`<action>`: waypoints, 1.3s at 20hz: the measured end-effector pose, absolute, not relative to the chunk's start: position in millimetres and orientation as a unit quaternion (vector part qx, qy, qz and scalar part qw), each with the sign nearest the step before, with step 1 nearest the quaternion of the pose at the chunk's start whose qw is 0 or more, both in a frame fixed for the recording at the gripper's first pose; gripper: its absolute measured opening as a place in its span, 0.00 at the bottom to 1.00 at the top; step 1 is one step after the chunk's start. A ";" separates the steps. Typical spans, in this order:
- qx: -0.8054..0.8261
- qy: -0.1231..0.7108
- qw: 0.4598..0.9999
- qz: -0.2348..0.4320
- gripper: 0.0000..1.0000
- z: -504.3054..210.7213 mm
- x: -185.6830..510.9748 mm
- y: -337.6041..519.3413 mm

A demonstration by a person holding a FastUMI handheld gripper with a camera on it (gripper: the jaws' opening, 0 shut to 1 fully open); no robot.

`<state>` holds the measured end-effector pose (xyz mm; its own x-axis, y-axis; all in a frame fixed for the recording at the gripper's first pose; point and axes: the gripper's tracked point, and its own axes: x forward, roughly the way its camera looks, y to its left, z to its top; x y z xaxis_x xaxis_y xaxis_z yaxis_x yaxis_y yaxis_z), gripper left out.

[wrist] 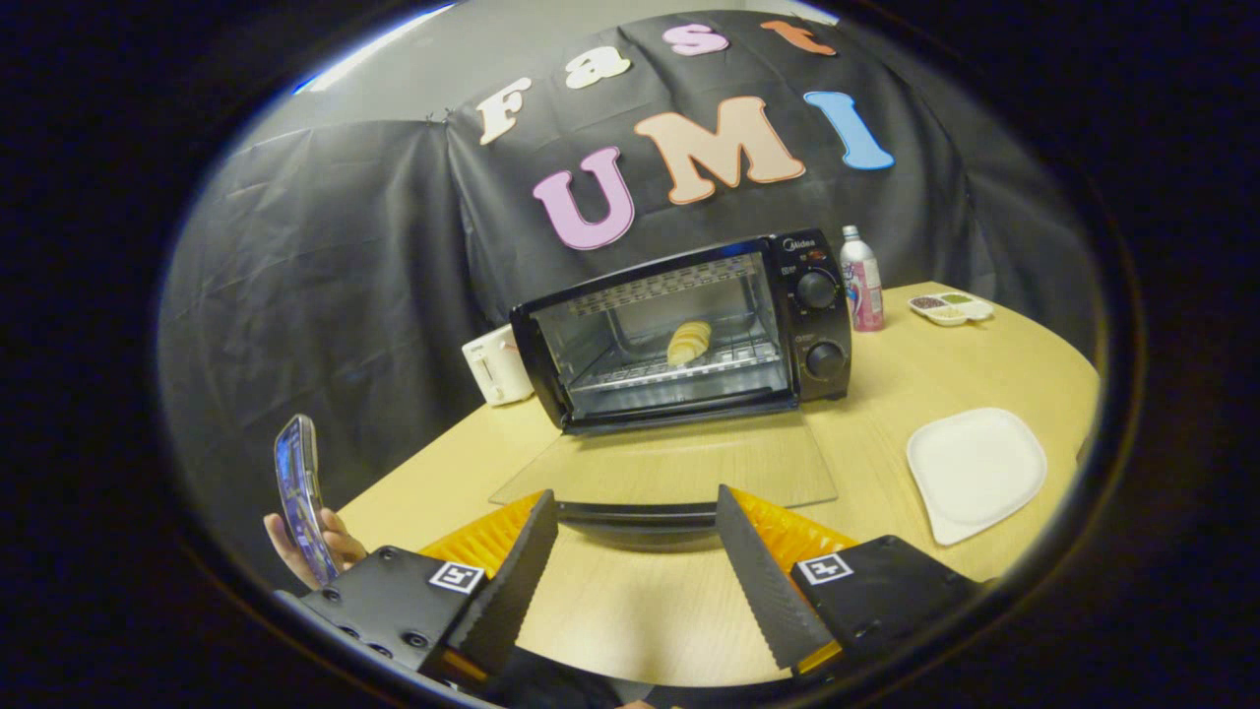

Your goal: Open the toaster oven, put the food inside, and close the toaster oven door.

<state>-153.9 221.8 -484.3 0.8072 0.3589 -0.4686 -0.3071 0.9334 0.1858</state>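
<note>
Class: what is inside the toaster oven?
Inside the toaster oven, a yellow food piece sits on the wire rack. Beneath the rack is hard to see. The open tool flanks the lowered door's handle.

Single fisheye view, mounted on the tool [635, 537], looking forward along its two fingers, which stand apart in the foreground. Camera sits low over the surface [984, 364], tilted slightly down. Door handle [638, 513] of the toaster oven [689, 330] lies just ahead, between the fingertips; oven body faces the lens at middle range. Booth wall closes the background. White plate [975, 473] ahead-right; a hand with phone [300, 492] just left of the tool.
</note>
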 end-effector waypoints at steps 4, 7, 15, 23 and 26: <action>0.051 0.281 0.945 0.161 0.99 -504.5 -162.9 219.1; 0.058 0.297 0.940 0.160 0.99 -516.3 -165.3 223.8; 0.000 0.298 0.948 0.109 0.99 -536.0 -149.2 213.1; 0.007 0.303 0.949 0.092 0.99 -545.9 -139.2 218.3; 0.018 0.309 0.946 0.095 0.99 -544.2 -142.6 220.6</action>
<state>-142.6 220.6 -544.2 0.7917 0.1907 -0.5805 -0.1680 0.9814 0.0932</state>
